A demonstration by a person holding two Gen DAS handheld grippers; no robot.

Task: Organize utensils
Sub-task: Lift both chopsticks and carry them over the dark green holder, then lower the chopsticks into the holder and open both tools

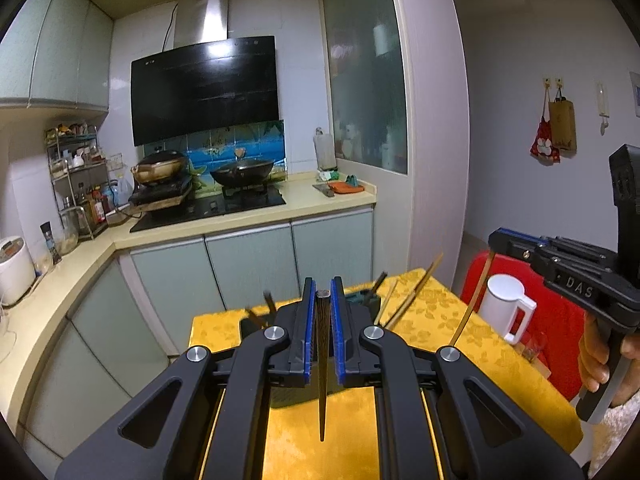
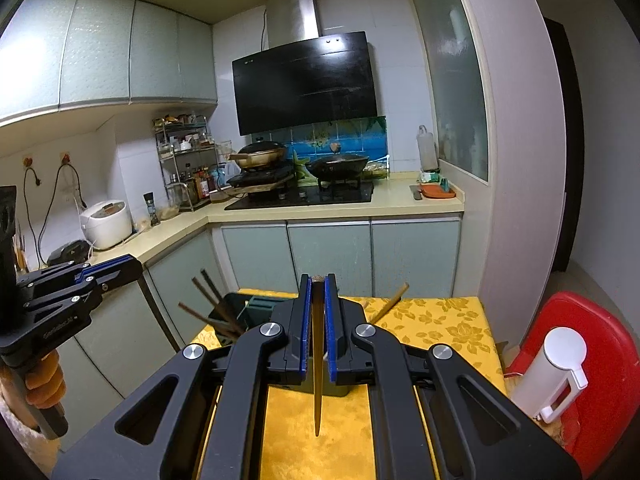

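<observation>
Yellow-clothed desk edge nears the cabinets; left hand-held gripper clamps a dark chopstick, right hand-held gripper a golden chopstick.

Kitchen corner behind a yellow-clothed table

A black range hood hangs over a wok and a lidded pan on the hob; a spice rack and white rice cooker sit on the counter, a white jug beside a red chair.

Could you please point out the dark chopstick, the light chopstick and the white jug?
dark chopstick (image 1: 322,364), left wrist view, mid shaft.
light chopstick (image 2: 318,360), right wrist view, mid shaft.
white jug (image 1: 500,300), left wrist view, body.
</observation>
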